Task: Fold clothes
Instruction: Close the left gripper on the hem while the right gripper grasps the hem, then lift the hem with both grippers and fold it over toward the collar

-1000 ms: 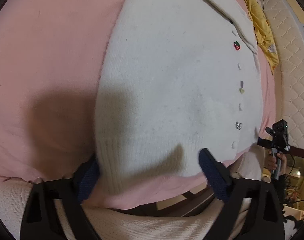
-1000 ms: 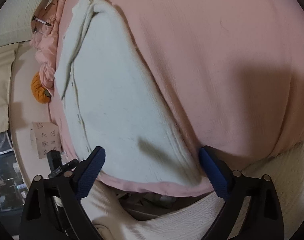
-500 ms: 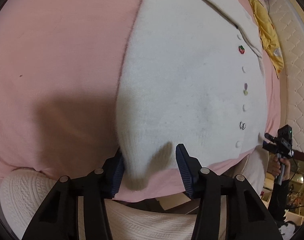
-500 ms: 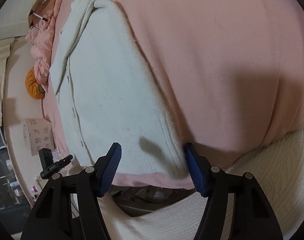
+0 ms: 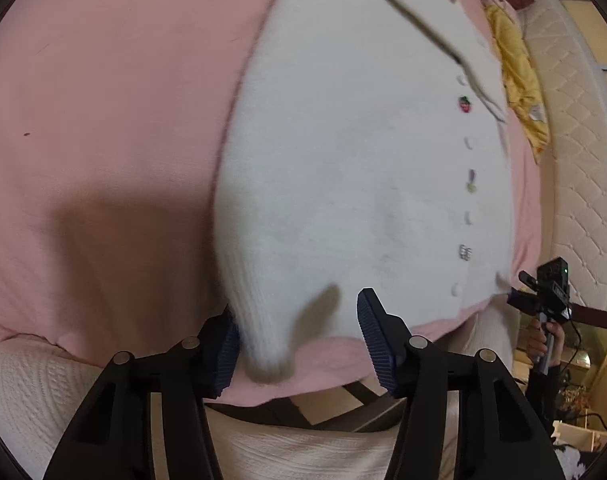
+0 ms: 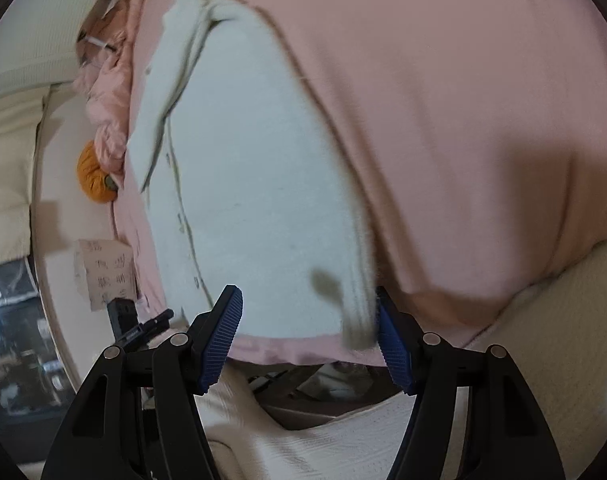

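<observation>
Now both jaws stand apart, left hand-held gripper and right hand-held gripper straddling the white cardigan's hem corners on the bed; pinching them likely comes next.

The white cardigan's collar end is cut off at the top picture edge and smeared by motion blur. The writing on the paper note cannot be read.

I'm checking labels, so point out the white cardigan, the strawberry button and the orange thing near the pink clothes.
white cardigan [image 5: 343, 160]: left wrist view, middle of its front panel.
strawberry button [image 5: 465, 104]: left wrist view, the button's red face.
orange thing [image 6: 93, 178]: right wrist view, its rounded side.
</observation>
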The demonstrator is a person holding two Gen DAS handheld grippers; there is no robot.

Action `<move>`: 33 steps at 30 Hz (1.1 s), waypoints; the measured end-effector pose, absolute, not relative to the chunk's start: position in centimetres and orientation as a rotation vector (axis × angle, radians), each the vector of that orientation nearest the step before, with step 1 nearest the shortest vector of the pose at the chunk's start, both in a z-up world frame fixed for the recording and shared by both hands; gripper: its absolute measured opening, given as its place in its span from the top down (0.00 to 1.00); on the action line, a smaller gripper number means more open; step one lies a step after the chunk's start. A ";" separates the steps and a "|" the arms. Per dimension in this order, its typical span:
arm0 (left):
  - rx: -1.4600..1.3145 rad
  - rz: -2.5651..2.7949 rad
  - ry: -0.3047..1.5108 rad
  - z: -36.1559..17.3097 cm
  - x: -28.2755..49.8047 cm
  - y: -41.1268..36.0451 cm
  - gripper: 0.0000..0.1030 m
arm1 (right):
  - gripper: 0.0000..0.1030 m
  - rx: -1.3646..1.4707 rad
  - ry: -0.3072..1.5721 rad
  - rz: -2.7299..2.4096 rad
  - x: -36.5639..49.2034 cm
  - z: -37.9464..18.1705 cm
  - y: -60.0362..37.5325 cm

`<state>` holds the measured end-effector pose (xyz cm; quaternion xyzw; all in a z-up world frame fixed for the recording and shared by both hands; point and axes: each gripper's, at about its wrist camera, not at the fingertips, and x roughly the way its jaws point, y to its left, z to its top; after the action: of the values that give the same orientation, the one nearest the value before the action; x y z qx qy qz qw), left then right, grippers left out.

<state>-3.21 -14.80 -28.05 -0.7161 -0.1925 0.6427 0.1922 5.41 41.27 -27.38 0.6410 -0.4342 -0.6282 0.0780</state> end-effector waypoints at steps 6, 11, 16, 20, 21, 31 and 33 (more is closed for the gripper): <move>-2.029 1.810 -0.554 -28.8 -3.5 -14.7 0.72 | 0.37 1.990 -1.269 -1.825 4.9 -29.2 40.2; -1.981 1.815 -0.602 -28.5 -3.3 -14.2 0.87 | 0.89 1.973 -1.232 -1.806 4.8 -28.7 40.1; -1.903 1.851 -0.662 -26.8 -3.4 -14.3 0.88 | 0.89 1.867 -1.185 -1.882 4.2 -25.8 39.7; -1.770 1.902 -0.752 -24.3 -4.3 -14.7 0.88 | 0.89 1.777 -1.148 -1.959 3.3 -23.4 39.9; -1.732 1.925 -0.771 -23.7 -4.7 -14.9 0.88 | 0.89 1.750 -1.136 -1.980 3.1 -22.8 39.8; -1.576 2.074 -0.901 -20.8 -10.8 -15.7 0.88 | 0.89 1.561 -1.017 -2.185 -2.1 -17.5 40.8; -1.567 2.106 -0.871 -20.2 -12.0 -15.9 0.89 | 0.90 1.547 -0.965 -2.226 -3.9 -16.5 40.9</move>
<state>-12.05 -15.87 -20.17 -0.5567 -0.3093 0.7481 0.1865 -3.94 40.87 -16.48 0.5329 -0.3325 -0.7669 0.1317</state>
